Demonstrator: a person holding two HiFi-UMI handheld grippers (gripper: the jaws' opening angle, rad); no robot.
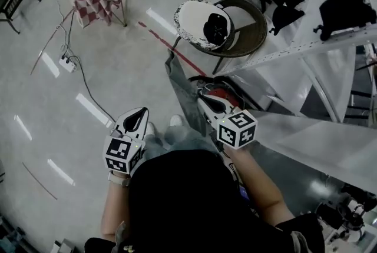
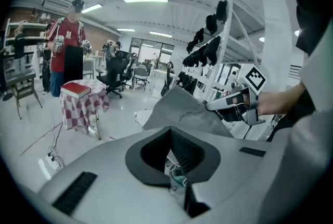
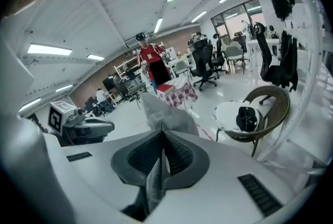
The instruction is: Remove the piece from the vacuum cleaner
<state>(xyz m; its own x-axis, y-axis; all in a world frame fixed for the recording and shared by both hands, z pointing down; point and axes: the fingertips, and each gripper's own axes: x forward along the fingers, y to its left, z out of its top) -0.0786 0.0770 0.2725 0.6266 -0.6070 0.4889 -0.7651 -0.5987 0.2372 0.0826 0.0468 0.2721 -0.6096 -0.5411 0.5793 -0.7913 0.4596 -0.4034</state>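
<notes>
Apparently the removal is nearly done: your right gripper (image 3: 161,137) is clenched on the grey piece (image 1: 179,84), held in the air over the red vacuum cleaner (image 1: 222,95) on the floor. Your left gripper (image 2: 169,134) is closed and empty.

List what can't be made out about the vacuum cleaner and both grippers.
- Head view: the vacuum cleaner shows only a red patch. The right gripper and its grey fabric piece cover the rest.
- Left gripper view: the left gripper has a teal-white speck between its fingers, too small to name. Open or shut is unclear.
- Head view: the black item on the chair is too small to identify.
</notes>
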